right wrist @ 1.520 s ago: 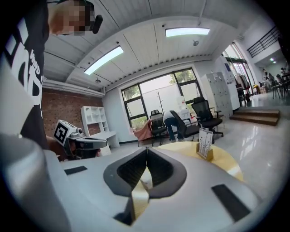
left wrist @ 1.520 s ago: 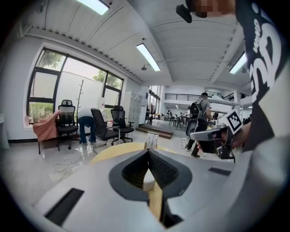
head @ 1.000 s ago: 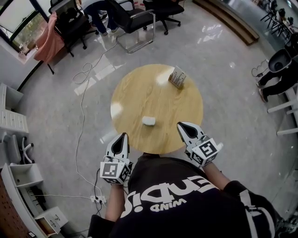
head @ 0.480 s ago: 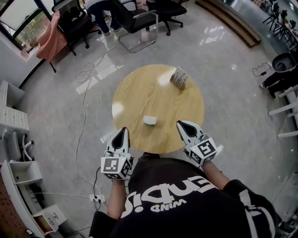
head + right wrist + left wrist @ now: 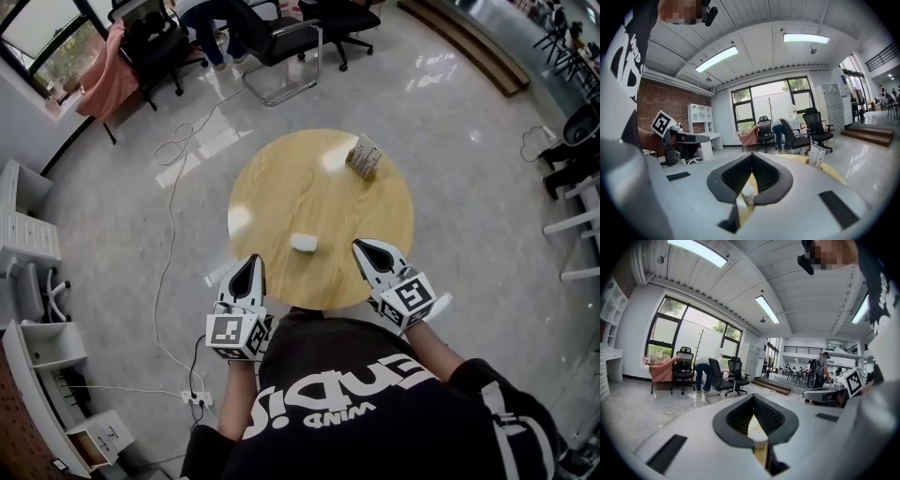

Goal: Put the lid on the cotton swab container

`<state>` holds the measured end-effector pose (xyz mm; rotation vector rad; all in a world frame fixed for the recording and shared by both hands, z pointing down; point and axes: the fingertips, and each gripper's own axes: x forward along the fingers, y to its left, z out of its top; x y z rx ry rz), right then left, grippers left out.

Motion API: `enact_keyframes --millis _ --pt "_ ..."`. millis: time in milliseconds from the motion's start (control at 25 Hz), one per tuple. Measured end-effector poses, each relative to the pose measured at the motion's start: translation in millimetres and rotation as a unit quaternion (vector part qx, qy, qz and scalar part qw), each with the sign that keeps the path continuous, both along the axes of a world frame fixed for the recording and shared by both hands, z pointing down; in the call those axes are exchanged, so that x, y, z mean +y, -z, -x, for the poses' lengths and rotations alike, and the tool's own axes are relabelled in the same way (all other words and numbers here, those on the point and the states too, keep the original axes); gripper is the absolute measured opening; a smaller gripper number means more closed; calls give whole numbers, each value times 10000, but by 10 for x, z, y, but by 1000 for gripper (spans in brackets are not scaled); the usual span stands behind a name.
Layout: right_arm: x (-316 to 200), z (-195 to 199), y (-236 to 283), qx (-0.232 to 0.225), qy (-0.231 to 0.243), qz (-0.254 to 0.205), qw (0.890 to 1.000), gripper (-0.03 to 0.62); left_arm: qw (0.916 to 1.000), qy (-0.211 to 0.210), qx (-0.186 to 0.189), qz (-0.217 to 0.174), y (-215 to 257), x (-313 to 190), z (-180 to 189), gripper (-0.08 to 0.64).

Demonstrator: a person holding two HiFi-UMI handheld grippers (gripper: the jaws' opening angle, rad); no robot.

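A round wooden table (image 5: 319, 202) stands in front of me. A small white rounded piece (image 5: 303, 243) lies on its near half; I cannot tell whether it is the lid or the container. A clear box with printed sides (image 5: 364, 157) stands at the table's far right and shows as the box (image 5: 816, 154) in the right gripper view. My left gripper (image 5: 253, 262) hovers at the near left rim, shut and empty. My right gripper (image 5: 360, 247) is over the near right edge, shut and empty. Both sets of jaws, left (image 5: 753, 404) and right (image 5: 751, 161), meet at the tips.
Black office chairs (image 5: 281, 37) and a person bending over stand beyond the table. A white cable (image 5: 169, 244) runs across the glossy floor at left to a power strip (image 5: 195, 397). White shelves (image 5: 23, 244) line the left wall. A person's legs (image 5: 572, 155) show at the right edge.
Both grippers have crept a little forward toward the table's near edge. Nothing on the table has moved.
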<state>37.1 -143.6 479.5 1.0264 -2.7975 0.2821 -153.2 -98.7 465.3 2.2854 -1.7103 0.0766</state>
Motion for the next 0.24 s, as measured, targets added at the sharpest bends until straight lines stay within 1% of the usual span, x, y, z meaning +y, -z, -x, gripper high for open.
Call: enact_keyframes --millis 240 --pt "-101 -14 -22 14 6 -2 10000 3 10000 -6 38 6 -12 -104 -47 12"
